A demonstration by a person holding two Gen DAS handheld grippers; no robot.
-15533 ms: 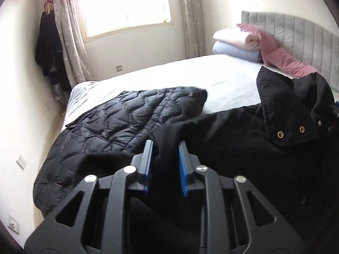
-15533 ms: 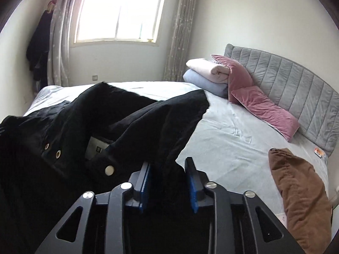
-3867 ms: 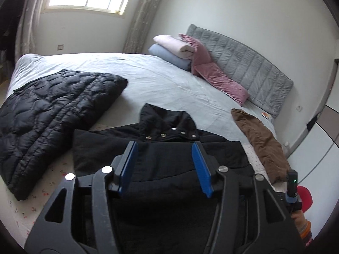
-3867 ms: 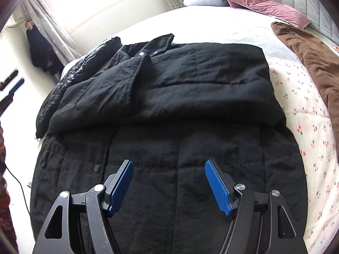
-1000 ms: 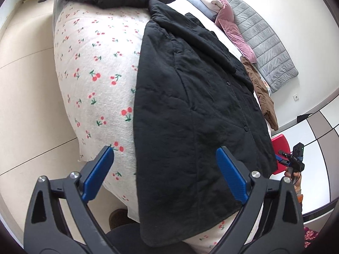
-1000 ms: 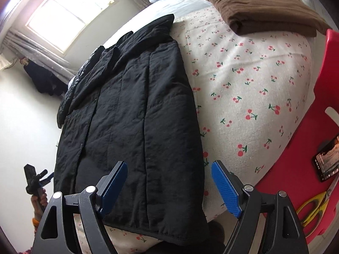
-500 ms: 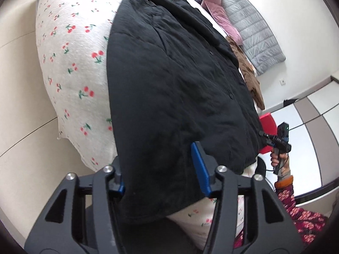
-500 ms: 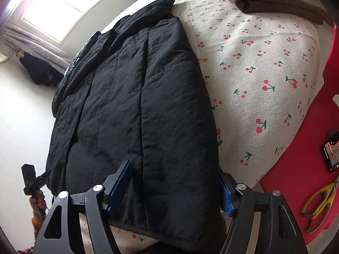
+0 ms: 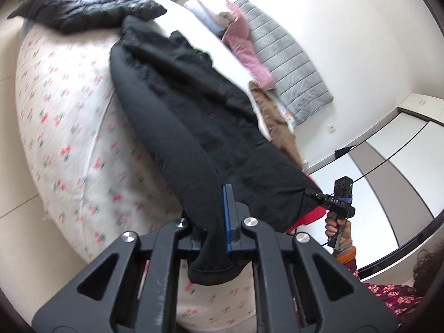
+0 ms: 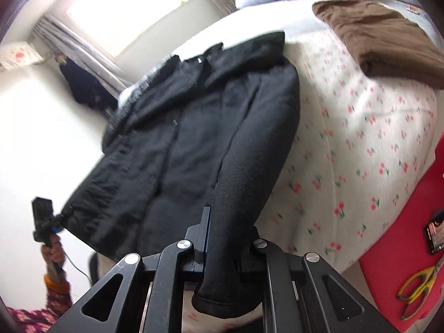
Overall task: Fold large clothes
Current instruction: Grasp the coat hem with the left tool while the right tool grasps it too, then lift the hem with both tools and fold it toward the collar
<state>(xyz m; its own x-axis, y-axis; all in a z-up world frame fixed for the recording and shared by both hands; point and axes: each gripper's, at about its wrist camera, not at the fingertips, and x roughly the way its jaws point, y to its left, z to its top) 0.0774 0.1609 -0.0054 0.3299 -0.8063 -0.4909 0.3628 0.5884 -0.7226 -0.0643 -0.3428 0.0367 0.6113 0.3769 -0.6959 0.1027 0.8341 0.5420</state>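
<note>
A long black padded coat point(image 9: 183, 88) lies lengthwise on the cherry-print bed point(image 9: 63, 116), collar toward the headboard, hem at the foot. My left gripper point(image 9: 213, 219) is shut on the hem's left corner, lifted off the bed. My right gripper point(image 10: 230, 230) is shut on the hem's right corner of the coat point(image 10: 199, 127), also lifted. Each gripper shows small in the other view, the right one point(image 9: 337, 199) and the left one point(image 10: 45, 219).
A black quilted jacket point(image 9: 83, 2) lies at the bed's far left. A folded brown garment point(image 10: 385, 36) lies on the right side. Pillows point(image 9: 244, 44) and a grey headboard point(image 9: 288, 63) are beyond. A red stool point(image 10: 410, 222) with yellow scissors point(image 10: 419, 285) and a phone stands at right.
Both grippers have closed on the coat's hem corners and raised them off the foot of the bed. Half a second ago the jaws were still apart around the hem.
</note>
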